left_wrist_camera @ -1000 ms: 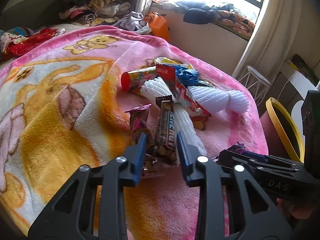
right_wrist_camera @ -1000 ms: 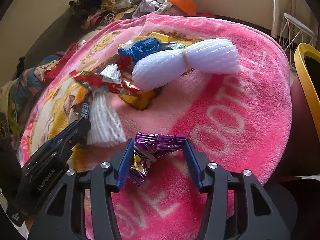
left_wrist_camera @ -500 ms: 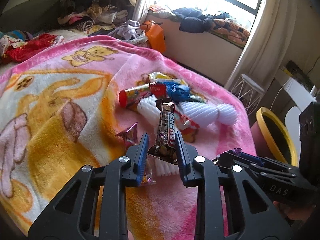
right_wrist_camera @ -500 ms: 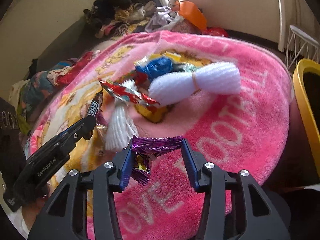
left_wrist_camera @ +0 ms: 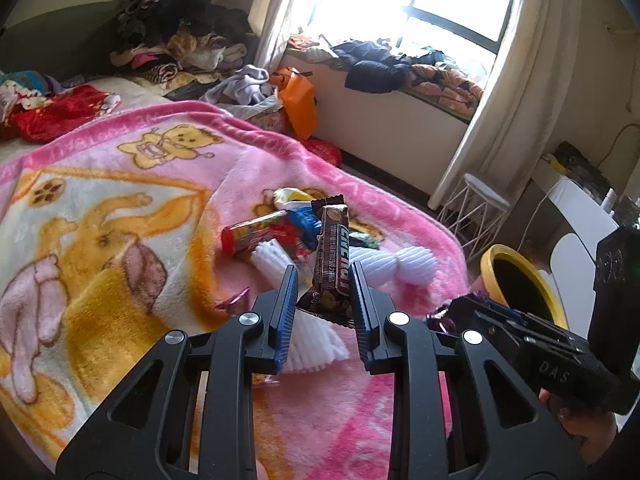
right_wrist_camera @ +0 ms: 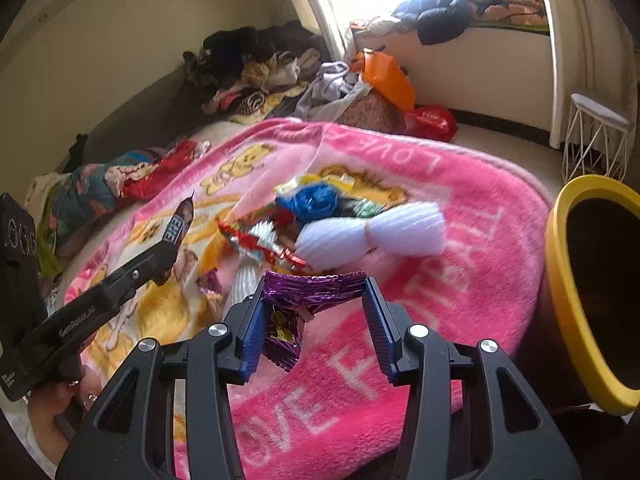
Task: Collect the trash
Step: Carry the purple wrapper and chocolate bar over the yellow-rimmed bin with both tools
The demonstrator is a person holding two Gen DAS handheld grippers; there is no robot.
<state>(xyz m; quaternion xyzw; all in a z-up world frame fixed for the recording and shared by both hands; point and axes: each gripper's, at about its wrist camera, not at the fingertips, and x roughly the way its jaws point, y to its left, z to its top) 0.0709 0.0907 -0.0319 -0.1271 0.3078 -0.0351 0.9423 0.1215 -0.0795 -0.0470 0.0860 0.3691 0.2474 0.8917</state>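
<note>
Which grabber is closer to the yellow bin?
The right gripper, holding the purple wrapper, is right beside the yellow bin. The left gripper, holding the chocolate bar, is farther, over the blanket.

Legible markings are few. The pink blanket (right_wrist_camera: 460,248) carries large pale capital lettering: "LOVE F" reads clearly near the right wrist camera, with "TBALL" running up the blanket's right side toward the yellow-rimmed bin (right_wrist_camera: 560,280); along the far border "LOVE" appears upside down. The right gripper (left_wrist_camera: 472,312), seen from the left wrist camera, bears "DAS" on its black body. The left gripper (right_wrist_camera: 172,248), seen from the right wrist camera, bears "GenRobot.AI" along its arm. The brown snack bar wrapper (left_wrist_camera: 334,256) shows bold white slanted lettering, not reliably readable. Print on the purple foil wrapper (right_wrist_camera: 304,292) is illegible.
</note>
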